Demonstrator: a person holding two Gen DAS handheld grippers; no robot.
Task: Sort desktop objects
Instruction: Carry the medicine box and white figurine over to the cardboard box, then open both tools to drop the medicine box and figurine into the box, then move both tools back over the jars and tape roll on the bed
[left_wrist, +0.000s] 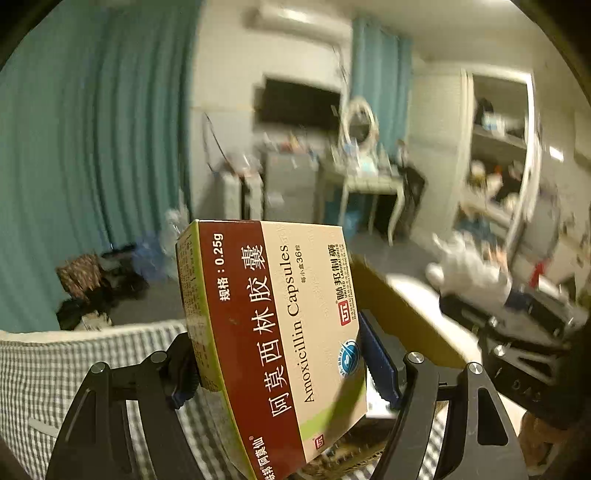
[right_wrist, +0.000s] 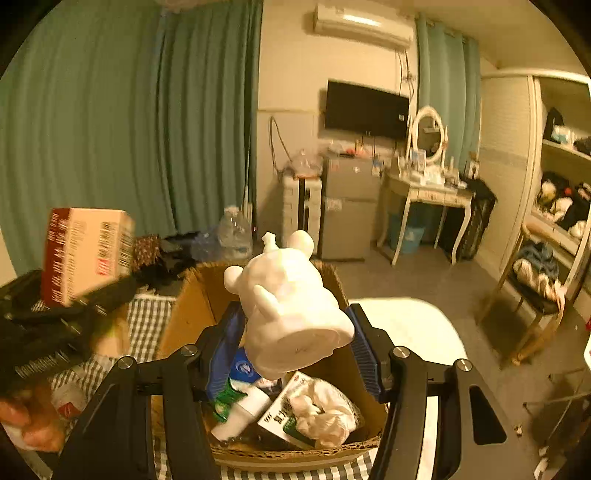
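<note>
My left gripper (left_wrist: 280, 362) is shut on a red and cream Amoxicillin capsule box (left_wrist: 273, 332) and holds it up in the air, above the checked cloth. The same box shows blurred at the left of the right wrist view (right_wrist: 85, 254). My right gripper (right_wrist: 291, 343) is shut on a white plaster bear figure (right_wrist: 291, 302) and holds it over the open cardboard box (right_wrist: 184, 317). In that box lie a white tube (right_wrist: 243, 413), a green and white medicine pack (right_wrist: 284, 417) and a crumpled white bag (right_wrist: 325, 410). The bear shows blurred at the right of the left wrist view (left_wrist: 469, 269).
A grey checked cloth (right_wrist: 147, 325) covers the table under the cardboard box (left_wrist: 399, 314). A white round surface (right_wrist: 413, 328) lies to the right of the box. Snack packets (right_wrist: 33, 424) lie at the lower left. The room behind holds curtains, a fridge and a dressing table.
</note>
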